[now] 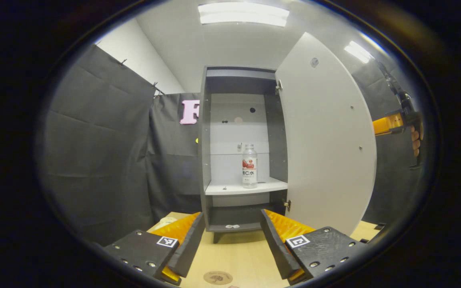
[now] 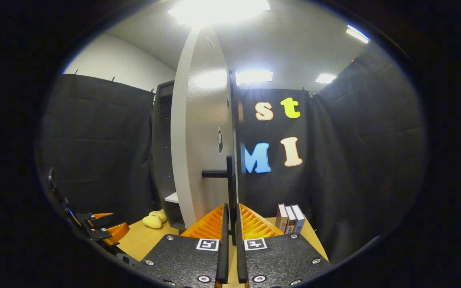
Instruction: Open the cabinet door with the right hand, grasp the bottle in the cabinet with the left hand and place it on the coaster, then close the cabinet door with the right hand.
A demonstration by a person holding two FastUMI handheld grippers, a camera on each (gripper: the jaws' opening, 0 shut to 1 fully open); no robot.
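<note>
The grey cabinet (image 1: 214,132) stands with its door (image 1: 326,136) swung wide to the right. A clear bottle (image 1: 249,166) with a red-and-white label stands upright on the white middle shelf (image 1: 230,188). My left gripper (image 1: 232,240) is open, low over the wooden table and short of the cabinet, nothing between its fingers. A round brown coaster (image 1: 217,277) lies on the table between and below the fingers. In the right gripper view my right gripper (image 2: 230,224) is shut on the dark bar handle (image 2: 230,180) of the door (image 2: 202,132). In the left gripper view the right gripper (image 1: 394,122) shows past the door's edge, held by a hand.
The wooden table (image 1: 238,252) carries the cabinet. Several small boxes (image 2: 289,218) stand at the table's back right, and a yellow soft toy (image 2: 153,220) lies left of the cabinet foot. Black cloth walls close the booth all around. The left gripper (image 2: 102,230) shows low on the left.
</note>
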